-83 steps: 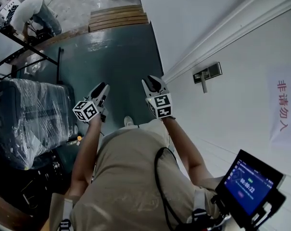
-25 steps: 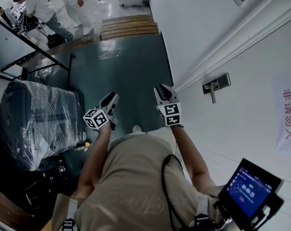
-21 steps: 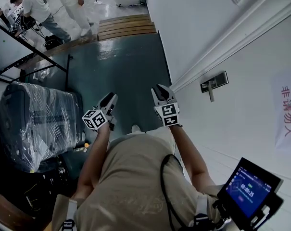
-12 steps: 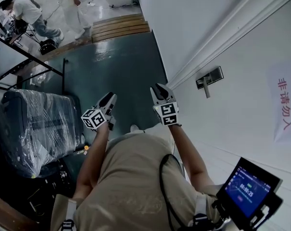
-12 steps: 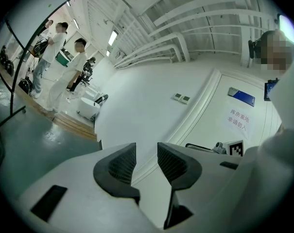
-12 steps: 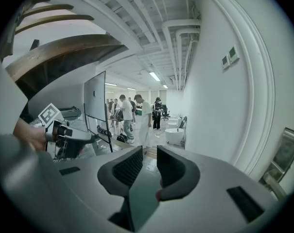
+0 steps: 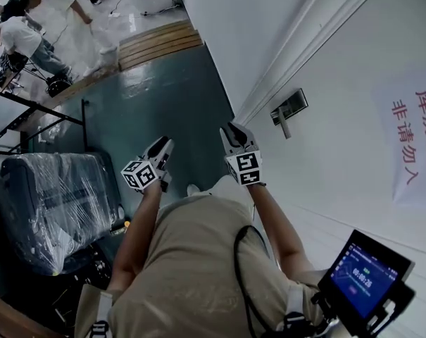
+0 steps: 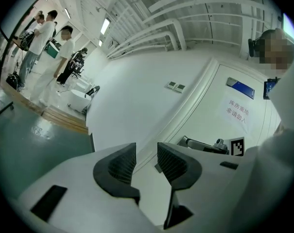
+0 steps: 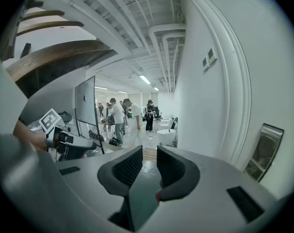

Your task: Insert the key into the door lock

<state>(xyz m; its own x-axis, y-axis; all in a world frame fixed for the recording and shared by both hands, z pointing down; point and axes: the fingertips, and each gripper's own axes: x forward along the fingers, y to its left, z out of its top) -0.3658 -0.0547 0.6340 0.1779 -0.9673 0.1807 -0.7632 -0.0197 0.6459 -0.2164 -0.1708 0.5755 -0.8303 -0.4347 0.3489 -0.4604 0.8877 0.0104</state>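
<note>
The left gripper [image 7: 165,145] and right gripper [image 7: 232,128] hover side by side, jaws slightly parted, gripping nothing. The lock [image 7: 287,111] sits on the white door [image 7: 353,160], beyond the right gripper and apart from it.

White door [image 7: 339,160], pale sign [image 7: 413,146] with red characters, silver handle [image 7: 286,111], glossy dark teal floor [image 7: 163,97], left claw [image 7: 163,146] and right claw [image 7: 232,129] white, dark grey ribbed pads [image 8: 122,164], black-and-white square-patterned marker cubes [image 7: 142,174], blue screen [image 7: 364,273].
</note>
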